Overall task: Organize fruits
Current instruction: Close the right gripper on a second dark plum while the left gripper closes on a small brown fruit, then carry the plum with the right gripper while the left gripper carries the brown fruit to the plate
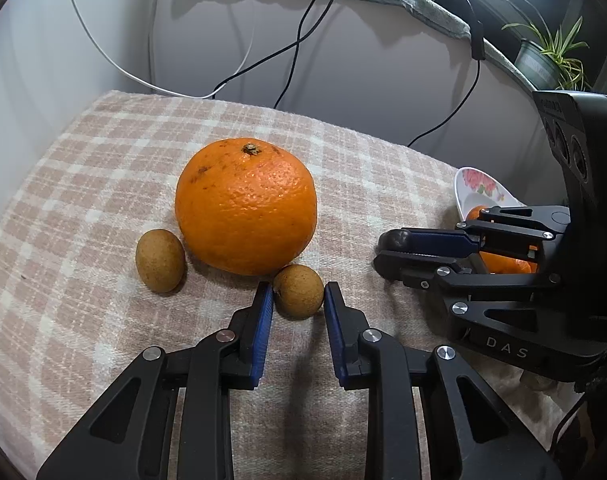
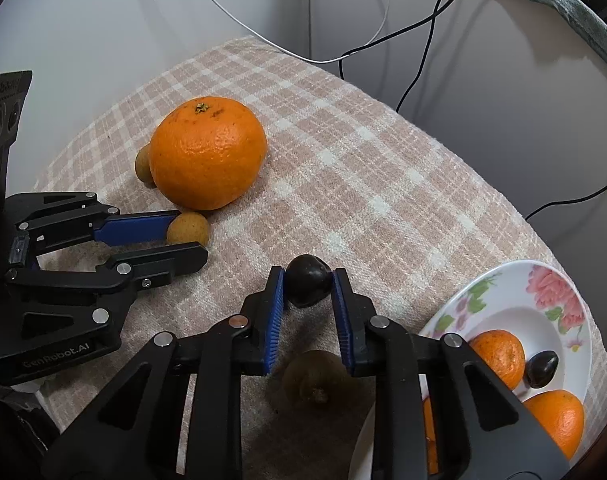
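The small brown fruit (image 1: 298, 291) lies touching the front of the big orange (image 1: 245, 205), clamped by the left gripper (image 1: 298, 294). Right of the orange, the right gripper (image 2: 307, 286) pinches a dark fruit (image 2: 306, 286) on the desk's checked cloth (image 2: 363, 184). Either round fruit may squirt free when lifted; nudging the orange could roll it toward the flowered plate (image 2: 559, 292).

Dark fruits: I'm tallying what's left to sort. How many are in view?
2. One dark fruit sits between the right fingers; a second dark fruit lies on the plate beside an orange. Others may hide behind the fingers.
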`<action>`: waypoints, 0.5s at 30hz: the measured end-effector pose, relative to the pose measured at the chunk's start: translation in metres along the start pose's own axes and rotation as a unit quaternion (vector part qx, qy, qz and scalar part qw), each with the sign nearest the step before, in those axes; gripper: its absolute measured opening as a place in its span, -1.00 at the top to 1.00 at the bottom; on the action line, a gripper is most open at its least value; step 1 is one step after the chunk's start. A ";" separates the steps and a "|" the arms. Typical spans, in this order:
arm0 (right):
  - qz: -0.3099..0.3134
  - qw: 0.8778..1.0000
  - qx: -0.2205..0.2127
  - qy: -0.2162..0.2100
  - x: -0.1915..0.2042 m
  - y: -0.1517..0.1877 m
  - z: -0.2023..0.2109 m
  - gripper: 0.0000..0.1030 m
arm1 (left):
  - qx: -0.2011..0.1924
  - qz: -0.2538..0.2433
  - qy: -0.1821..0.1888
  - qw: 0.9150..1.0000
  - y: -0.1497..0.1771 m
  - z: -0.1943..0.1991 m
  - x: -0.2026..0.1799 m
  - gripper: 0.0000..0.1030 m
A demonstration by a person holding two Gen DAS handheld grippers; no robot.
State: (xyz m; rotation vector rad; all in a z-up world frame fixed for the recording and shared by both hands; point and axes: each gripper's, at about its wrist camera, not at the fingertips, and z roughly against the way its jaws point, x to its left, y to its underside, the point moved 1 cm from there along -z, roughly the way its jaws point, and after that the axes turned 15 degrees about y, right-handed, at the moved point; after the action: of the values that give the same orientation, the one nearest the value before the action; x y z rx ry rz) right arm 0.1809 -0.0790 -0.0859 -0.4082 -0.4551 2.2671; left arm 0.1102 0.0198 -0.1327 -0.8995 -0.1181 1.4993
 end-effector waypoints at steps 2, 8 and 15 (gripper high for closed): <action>-0.005 1.000 -0.001 -0.002 -0.001 0.001 0.001 0.53 | -0.001 -0.001 0.001 1.000 0.000 0.002 -0.001 0.53; -0.015 1.000 -0.009 -0.009 -0.002 0.003 0.008 0.53 | -0.007 -0.002 0.004 1.000 0.003 0.008 -0.004 0.53; -0.030 0.999 -0.025 -0.015 -0.005 0.006 0.024 0.54 | -0.016 -0.007 0.012 1.000 0.004 0.017 -0.013 0.53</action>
State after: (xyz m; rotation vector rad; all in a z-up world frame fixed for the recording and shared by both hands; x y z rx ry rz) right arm 0.1701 -0.0918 -0.0666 -0.3825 -0.5332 2.2106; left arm 0.0950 0.0149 -0.1173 -0.9409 -0.1300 1.4771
